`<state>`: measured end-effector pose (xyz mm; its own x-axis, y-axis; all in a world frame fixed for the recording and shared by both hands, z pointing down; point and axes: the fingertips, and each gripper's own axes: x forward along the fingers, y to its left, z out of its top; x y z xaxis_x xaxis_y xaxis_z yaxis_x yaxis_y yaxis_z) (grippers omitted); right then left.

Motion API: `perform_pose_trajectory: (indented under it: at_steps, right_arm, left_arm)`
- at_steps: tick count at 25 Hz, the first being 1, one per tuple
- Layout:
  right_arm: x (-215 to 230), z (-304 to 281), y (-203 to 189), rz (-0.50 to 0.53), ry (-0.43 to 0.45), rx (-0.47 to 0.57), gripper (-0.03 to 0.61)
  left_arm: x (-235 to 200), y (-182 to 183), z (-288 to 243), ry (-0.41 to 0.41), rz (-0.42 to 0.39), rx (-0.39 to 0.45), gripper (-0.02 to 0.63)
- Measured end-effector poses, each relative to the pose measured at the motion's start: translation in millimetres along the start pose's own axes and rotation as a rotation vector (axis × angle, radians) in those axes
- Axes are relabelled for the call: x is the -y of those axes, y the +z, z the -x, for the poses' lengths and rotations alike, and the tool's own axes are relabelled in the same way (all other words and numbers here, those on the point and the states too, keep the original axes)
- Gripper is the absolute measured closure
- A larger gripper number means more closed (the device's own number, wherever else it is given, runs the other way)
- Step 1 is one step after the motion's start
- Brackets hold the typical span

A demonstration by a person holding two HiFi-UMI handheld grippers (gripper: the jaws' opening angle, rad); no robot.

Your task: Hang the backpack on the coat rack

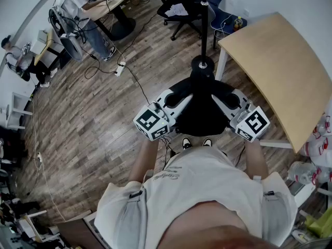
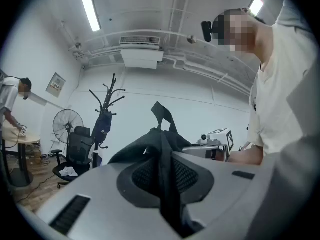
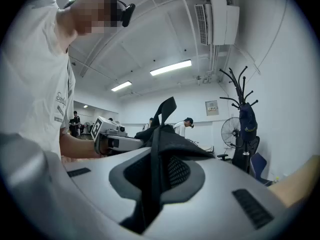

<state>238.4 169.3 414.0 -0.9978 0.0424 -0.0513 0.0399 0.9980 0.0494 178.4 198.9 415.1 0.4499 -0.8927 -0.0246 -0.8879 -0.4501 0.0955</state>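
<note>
A black backpack [image 1: 202, 110] is held up in front of the person at about waist level, above the floor, between two hand-held grippers. The left gripper [image 1: 177, 101] has its jaws closed on a fold of black backpack fabric, and the right gripper [image 1: 234, 100] has its jaws clamped on the fabric at the other side. In both gripper views a dark strap runs down through the pinched jaws, and the bag's top loop stands upright above them.

Just beyond the backpack stands the coat rack [image 1: 204, 30], a thin black pole on a round base, with curved hooks at its top. A dark blue bag [image 2: 102, 126] already hangs from it.

The floor [image 1: 93, 118] is brown wood plank, with cables trailing across it. To the right of the rack is a table [image 1: 280, 71] with a pale wood top and white legs. Behind the rack are a black office chair [image 1: 181, 7] and a standing fan [image 2: 67, 124]. Far left, another person [image 1: 72, 1] works at a round table. The walls are white, and the ceiling carries strip lights and an air-conditioning unit [image 2: 141, 56].
</note>
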Motion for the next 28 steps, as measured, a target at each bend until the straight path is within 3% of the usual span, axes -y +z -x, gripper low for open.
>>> perform_pose_trajectory:
  at_steps: [18, 28]
  right_arm:
    - [-10, -65, -17, -0.016, -0.082, -0.027, 0.548]
    - [44, -109, -38, -0.050, -0.094, -0.028, 0.548]
  left_arm:
    - [-58, -9, 38, -0.092, 0.033, -0.020, 0.568]
    - [-127, -19, 11, -0.108, 0.049, -0.057, 0.568]
